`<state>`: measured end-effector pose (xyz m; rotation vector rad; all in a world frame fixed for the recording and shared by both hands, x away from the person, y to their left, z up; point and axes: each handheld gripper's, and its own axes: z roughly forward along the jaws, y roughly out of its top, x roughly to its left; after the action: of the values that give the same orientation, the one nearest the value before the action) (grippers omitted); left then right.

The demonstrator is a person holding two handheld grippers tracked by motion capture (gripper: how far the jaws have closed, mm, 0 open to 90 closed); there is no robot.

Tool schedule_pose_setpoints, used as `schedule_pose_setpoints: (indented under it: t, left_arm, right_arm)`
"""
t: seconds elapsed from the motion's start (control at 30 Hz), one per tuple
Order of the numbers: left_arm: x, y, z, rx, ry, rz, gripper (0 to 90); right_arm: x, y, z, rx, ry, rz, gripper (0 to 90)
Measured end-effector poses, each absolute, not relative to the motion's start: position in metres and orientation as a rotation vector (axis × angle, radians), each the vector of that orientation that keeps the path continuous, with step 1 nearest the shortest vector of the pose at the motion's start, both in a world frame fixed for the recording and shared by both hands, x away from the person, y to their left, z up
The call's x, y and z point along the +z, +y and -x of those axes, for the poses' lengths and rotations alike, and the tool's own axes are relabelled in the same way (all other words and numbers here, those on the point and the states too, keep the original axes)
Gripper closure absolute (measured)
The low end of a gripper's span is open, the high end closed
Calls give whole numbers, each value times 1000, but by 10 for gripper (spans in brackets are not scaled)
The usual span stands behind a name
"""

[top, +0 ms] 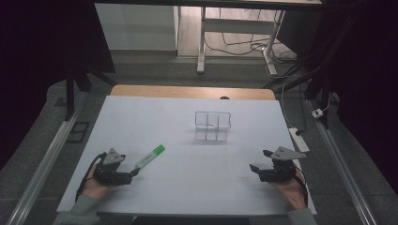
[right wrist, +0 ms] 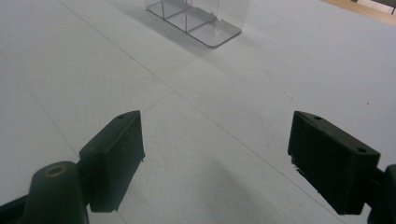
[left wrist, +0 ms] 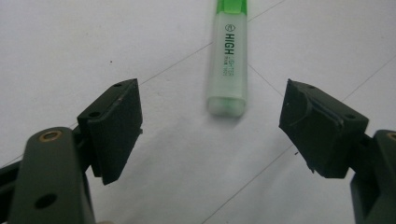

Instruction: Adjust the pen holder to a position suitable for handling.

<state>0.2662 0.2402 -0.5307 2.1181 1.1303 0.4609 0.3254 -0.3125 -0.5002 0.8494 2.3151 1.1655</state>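
Left gripper (top: 136,171) low near table's (top: 187,187) near-left edge, jaws apart, green highlighter (top: 149,156) lying just beyond, apparently untouched. Clear divided box (top: 213,125) centre-far, bare sheet around. Right gripper (top: 256,168) near-right edge, jaws apart, empty.

Dim, dark-edged high view; gripper views brighter, soft shadows, highlighter (left wrist: 227,56) text slightly blurred.

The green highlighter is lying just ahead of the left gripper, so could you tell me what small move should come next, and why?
Probably ease the left gripper forward until its open jaws straddle the highlighter, then close. The pen lies flat on the white table cover, its end just beyond the jaw tips and roughly centred between them.
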Motion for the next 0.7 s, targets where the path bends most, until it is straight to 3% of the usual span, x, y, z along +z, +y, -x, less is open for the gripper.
schedule_pose_setpoints:
  t: [0.7]
  left_arm:
    - [-527, 239, -266, 467, 1114, -2116, 214]
  right_arm:
    - [-504, -310, -323, 1147, 2338, -841, 205]
